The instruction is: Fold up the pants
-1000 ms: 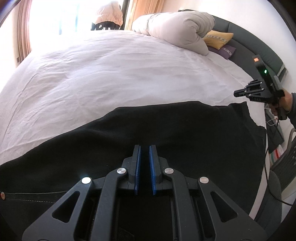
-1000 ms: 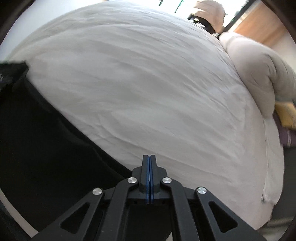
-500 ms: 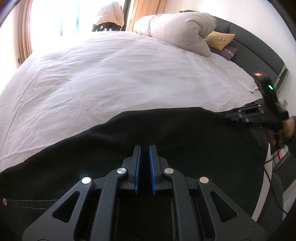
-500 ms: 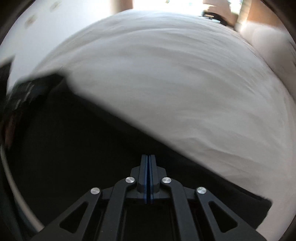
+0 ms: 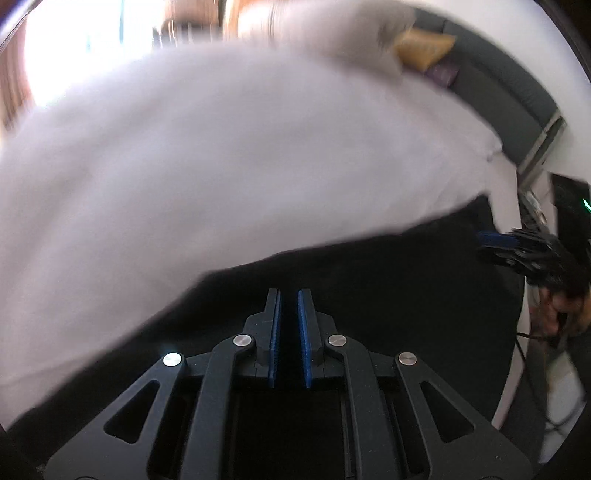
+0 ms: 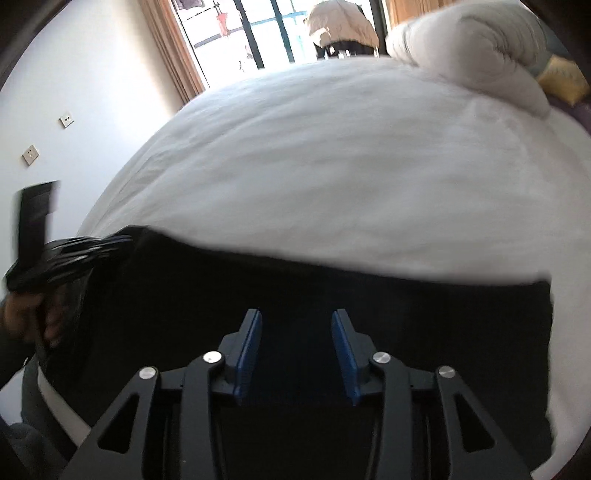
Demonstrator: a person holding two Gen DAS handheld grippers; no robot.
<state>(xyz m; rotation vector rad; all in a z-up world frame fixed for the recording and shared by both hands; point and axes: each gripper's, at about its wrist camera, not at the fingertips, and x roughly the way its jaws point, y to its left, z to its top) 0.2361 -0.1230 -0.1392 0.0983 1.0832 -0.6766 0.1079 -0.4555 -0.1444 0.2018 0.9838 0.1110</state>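
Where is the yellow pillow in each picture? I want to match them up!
Left wrist view: the yellow pillow is at the top right, blurred, beside the rolled white duvet.
Right wrist view: the yellow pillow is at the far right edge, near the top, just right of the rolled white duvet.
Shared landmark: the black pants spread on the white bed sheet.

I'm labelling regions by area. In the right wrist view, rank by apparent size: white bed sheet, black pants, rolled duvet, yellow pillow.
1. white bed sheet, fills the middle.
2. black pants, close behind, though nearness to the camera enlarges them.
3. rolled duvet, far corner.
4. yellow pillow, smallest and partly cut off at the edge.
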